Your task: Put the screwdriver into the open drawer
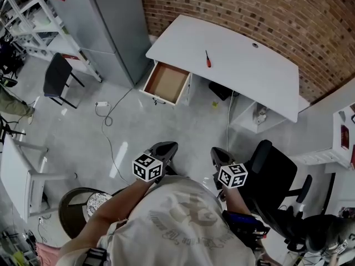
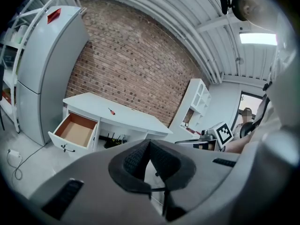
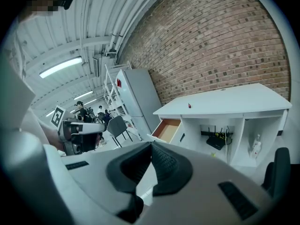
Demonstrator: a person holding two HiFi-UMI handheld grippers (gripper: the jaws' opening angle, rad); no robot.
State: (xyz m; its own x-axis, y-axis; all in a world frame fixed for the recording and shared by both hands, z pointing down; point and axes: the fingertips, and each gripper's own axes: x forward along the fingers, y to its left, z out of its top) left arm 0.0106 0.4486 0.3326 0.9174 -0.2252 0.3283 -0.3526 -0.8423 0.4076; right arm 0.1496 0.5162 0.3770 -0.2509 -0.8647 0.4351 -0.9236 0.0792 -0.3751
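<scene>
Brick wall (image 1: 249, 10) backs the white desk (image 1: 244, 65) where the small red-handled screwdriver (image 1: 207, 59) lies far ahead of your left gripper (image 2: 149, 142) and right gripper (image 3: 151, 144), both pinched together empty, so step close, then spread one across its shaft.

Head view downward, gripper views facing desk (image 1: 244, 71)

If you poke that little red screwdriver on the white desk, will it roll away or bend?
It might roll: the screwdriver is slim and lies flat on the smooth desk. It probably won't bend, because its dark shaft looks straight and stiff. It looks tiny beside the open drawer, so it is likely light.
</scene>
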